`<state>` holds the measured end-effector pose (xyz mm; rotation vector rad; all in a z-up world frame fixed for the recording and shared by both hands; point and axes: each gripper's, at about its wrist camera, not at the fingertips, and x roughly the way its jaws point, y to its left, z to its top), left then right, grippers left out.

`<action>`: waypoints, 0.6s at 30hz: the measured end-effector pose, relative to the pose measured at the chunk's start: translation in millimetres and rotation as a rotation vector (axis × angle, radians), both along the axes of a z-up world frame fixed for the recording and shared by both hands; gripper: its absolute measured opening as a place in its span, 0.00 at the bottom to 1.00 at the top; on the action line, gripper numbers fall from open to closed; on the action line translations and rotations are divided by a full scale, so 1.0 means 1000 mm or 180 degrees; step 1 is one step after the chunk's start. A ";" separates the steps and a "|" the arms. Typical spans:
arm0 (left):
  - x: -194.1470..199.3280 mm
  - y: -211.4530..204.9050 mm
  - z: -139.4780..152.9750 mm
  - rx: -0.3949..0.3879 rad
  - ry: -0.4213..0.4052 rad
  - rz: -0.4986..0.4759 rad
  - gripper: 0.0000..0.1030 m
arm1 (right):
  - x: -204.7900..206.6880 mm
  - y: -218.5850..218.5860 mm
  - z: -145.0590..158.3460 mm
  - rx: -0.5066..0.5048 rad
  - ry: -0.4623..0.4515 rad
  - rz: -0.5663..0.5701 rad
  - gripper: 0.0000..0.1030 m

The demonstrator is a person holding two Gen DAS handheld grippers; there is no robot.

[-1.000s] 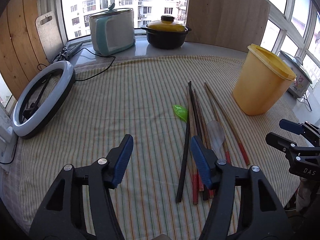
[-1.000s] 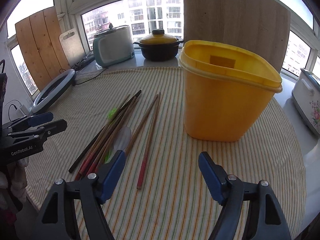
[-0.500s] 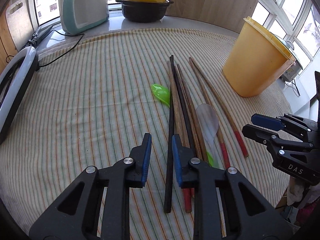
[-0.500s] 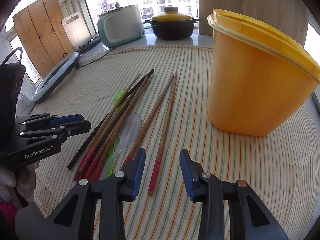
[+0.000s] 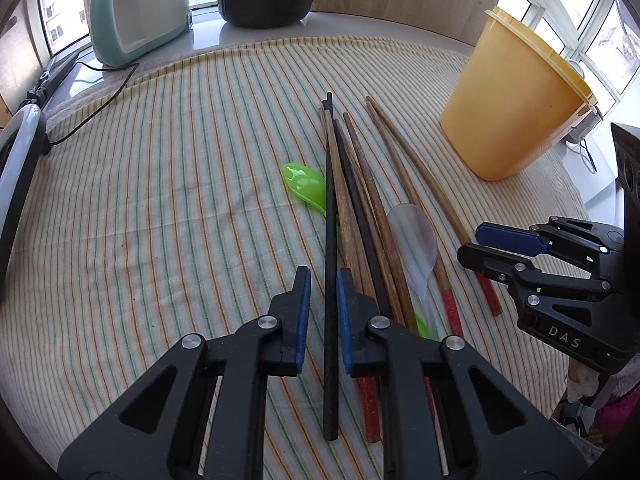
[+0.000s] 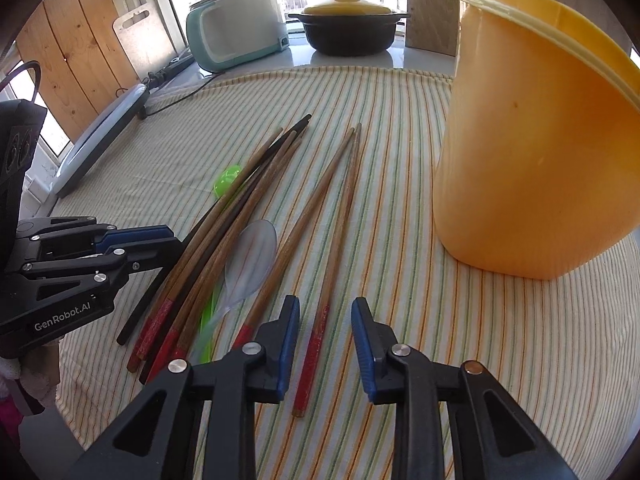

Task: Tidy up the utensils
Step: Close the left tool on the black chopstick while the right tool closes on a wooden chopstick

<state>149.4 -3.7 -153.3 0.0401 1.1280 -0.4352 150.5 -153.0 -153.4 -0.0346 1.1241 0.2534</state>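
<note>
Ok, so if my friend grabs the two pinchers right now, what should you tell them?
Left gripper: jaws have just been closing, nearly shut, with the black chopstick between them, not yet pinched.
Right gripper: jaws have just been closing, with a gap either side of a red-ended chopstick.
Things: the chopsticks, green spoon and clear spoon lie on the striped cloth; the yellow container stands beside them.
Done: nothing lifted yet.
Left: probably grip each stick and move everything into the container.
</note>
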 end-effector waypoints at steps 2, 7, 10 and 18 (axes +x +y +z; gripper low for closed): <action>0.005 0.002 -0.002 0.0001 0.0034 0.0028 0.11 | 0.001 0.000 -0.001 -0.0008 0.0003 0.0001 0.25; 0.014 0.003 -0.006 0.0012 0.0078 0.0046 0.11 | 0.002 0.003 -0.002 -0.0039 0.0000 -0.0003 0.25; 0.018 0.001 -0.007 0.0004 0.0083 0.0070 0.10 | 0.005 0.007 -0.002 -0.0089 0.0001 -0.0003 0.25; 0.012 0.016 -0.008 -0.0147 0.0101 0.0262 0.07 | -0.003 -0.003 -0.003 0.0080 0.0074 -0.0105 0.06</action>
